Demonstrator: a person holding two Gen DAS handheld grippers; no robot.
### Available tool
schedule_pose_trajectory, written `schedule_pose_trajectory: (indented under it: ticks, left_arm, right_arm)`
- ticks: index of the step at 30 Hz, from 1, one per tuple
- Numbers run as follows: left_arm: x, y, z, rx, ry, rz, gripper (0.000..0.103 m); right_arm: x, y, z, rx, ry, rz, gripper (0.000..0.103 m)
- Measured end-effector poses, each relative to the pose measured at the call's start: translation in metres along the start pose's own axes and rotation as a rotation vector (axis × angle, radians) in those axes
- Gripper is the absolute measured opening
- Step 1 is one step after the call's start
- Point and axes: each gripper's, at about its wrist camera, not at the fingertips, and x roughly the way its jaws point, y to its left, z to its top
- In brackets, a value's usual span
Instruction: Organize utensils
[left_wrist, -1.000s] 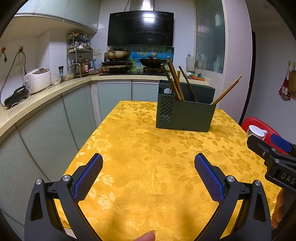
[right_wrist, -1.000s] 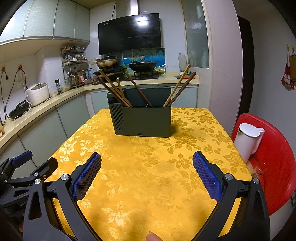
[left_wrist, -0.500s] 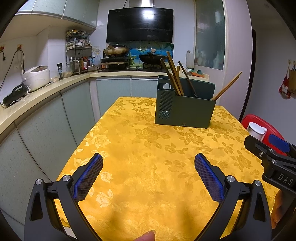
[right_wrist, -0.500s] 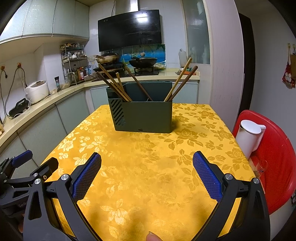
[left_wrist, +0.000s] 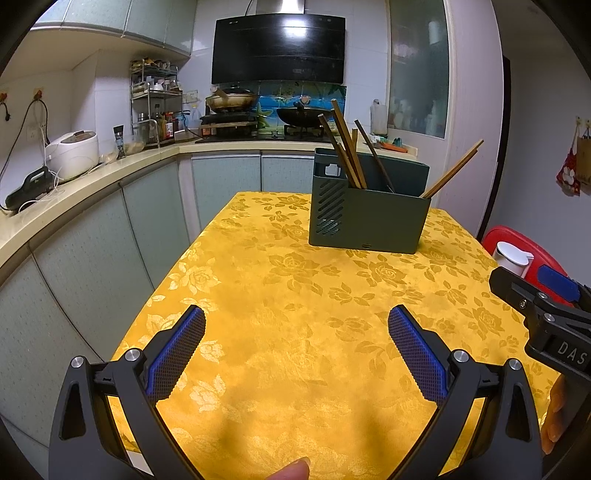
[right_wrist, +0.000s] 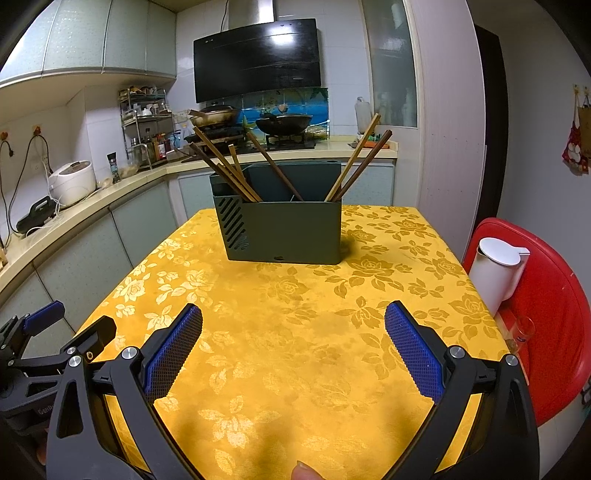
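Both claws we hold spread wide with nothing between the blue pads: our left gripper fills the bottom of its frame, our right gripper the bottom of its own, each above the yellow flowered tablecloth. Upper centre of the right view, the dark green utensil holder stands upright on the cloth, well apart from us, with wooden chopsticks leaning out of its compartments to both sides. At right sits a white kettle on a red seat
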Motion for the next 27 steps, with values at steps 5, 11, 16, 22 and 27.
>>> schedule_pose_trajectory:
  ticks: [5, 11, 16, 22, 27]
  left_arm:
    - [0.001, 0.0, 0.0, -0.001, -0.002, 0.002, 0.096]
    - [-0.004, 0.001, 0.002, -0.007, -0.018, 0.01, 0.096]
    - [-0.01, 0.003, 0.006, -0.013, -0.044, 0.021, 0.096]
    - [-0.013, 0.003, 0.006, -0.003, -0.057, 0.033, 0.096]
    - [-0.014, 0.001, 0.007, 0.001, -0.062, 0.036, 0.096]
  right_arm:
    - [0.0, -0.002, -0.001, 0.002, -0.002, -0.002, 0.096]
    - [-0.001, -0.001, -0.002, -0.003, 0.001, 0.0, 0.096]
    - [-0.002, 0.003, -0.003, -0.011, 0.002, 0.002, 0.096]
    - [-0.001, 0.004, -0.003, -0.011, 0.0, 0.001, 0.096]
    - [-0.001, 0.004, -0.003, -0.012, 0.003, 0.001, 0.096]
